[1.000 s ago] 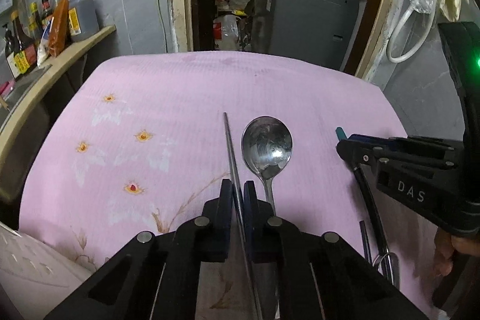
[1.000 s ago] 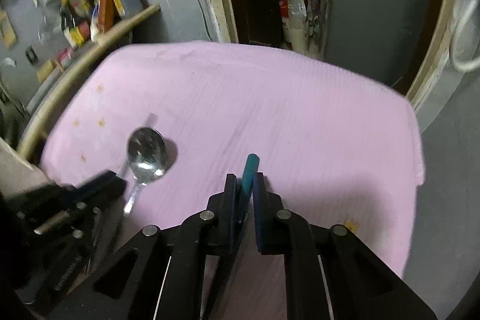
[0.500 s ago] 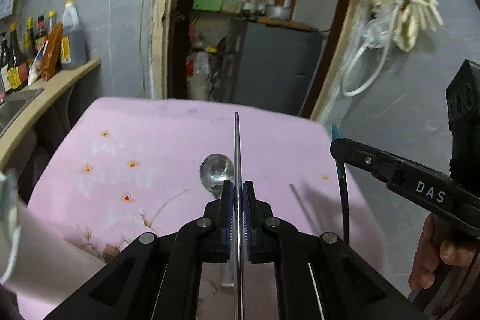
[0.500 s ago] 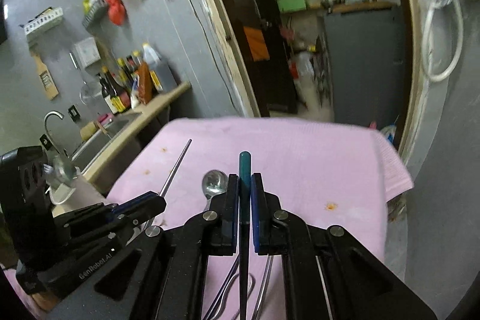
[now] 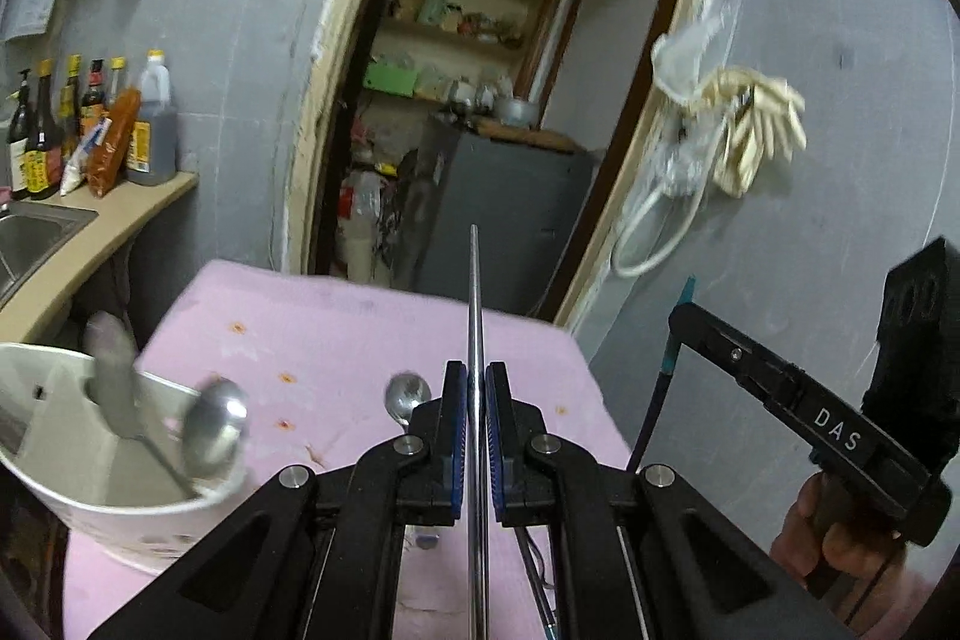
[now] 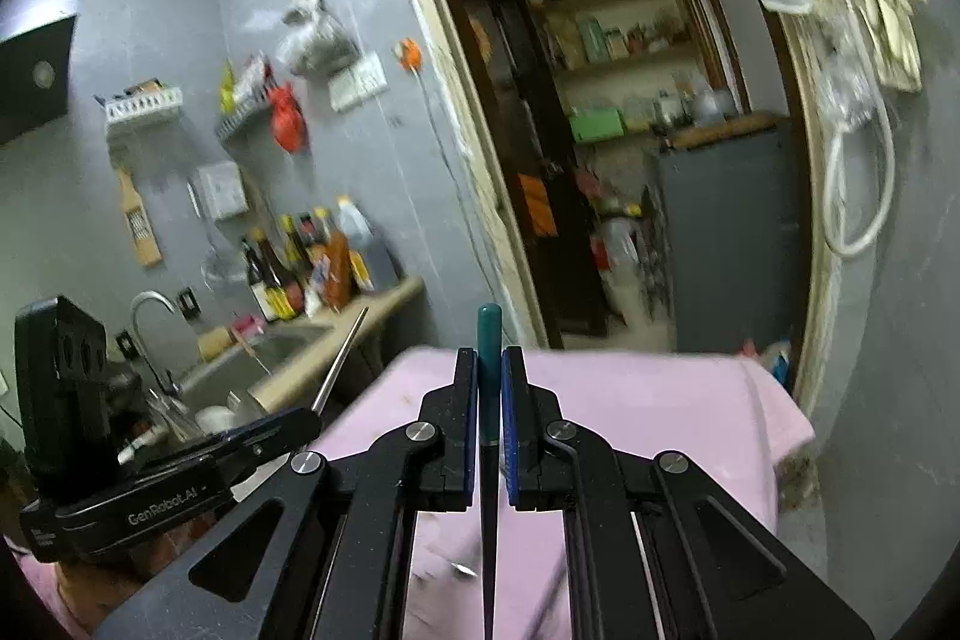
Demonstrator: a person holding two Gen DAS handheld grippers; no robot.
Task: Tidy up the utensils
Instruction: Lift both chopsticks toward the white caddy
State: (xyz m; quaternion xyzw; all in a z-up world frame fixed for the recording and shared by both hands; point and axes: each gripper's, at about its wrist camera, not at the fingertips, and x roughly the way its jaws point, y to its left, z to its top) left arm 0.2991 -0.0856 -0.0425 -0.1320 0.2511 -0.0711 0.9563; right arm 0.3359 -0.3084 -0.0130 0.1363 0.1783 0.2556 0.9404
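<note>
Fingers of the left gripper (image 5: 474, 400) pinch a thin steel chopstick (image 5: 475, 304); those of the right gripper (image 6: 489, 382) pinch a dark, teal-tipped chopstick (image 6: 489, 334). Both sticks are held above the pink tablecloth (image 5: 336, 334), to the right of the white utensil holder (image 5: 114, 466). Judged light, rigid; steel slippery, prone to pivot. Grip mid-shaft, lower end first.
</note>
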